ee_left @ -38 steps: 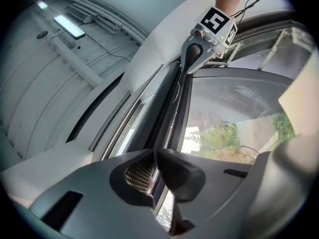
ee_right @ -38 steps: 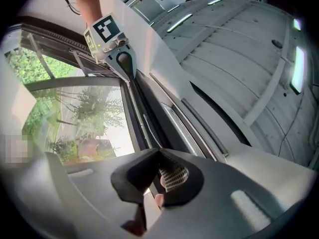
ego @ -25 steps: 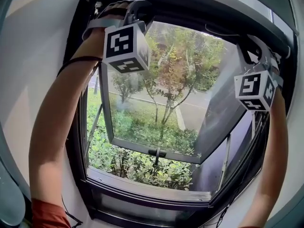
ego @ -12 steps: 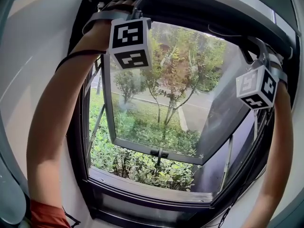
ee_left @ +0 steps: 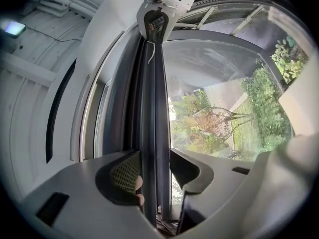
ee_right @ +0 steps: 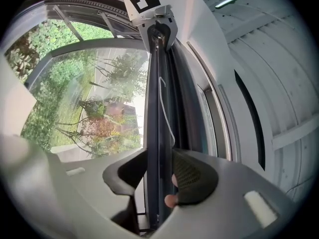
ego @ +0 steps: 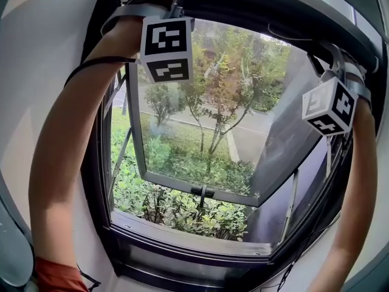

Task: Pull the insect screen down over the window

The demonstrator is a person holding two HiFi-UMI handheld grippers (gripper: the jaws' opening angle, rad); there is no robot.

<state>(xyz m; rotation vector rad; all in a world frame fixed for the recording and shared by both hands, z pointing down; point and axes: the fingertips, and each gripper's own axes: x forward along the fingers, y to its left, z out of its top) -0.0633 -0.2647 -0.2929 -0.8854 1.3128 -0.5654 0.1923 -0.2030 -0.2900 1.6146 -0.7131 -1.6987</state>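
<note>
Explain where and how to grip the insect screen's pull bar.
Grip the pull bar near both ends, from below: it is a long, thin rail across the window top. The left gripper and right gripper straddle it, jaws just opened.

Screen bar [ego: 243, 8] atop window [ego: 200, 132]

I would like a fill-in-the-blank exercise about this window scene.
The glass sash swings outward, so the window is ___.
The left gripper and right gripper are up at the ___ of the window frame.
The insect screen bar passes ___ each gripper's jaws.
Missing words: open, top, between.
Note: both grippers' jaws have just been opening.
</note>
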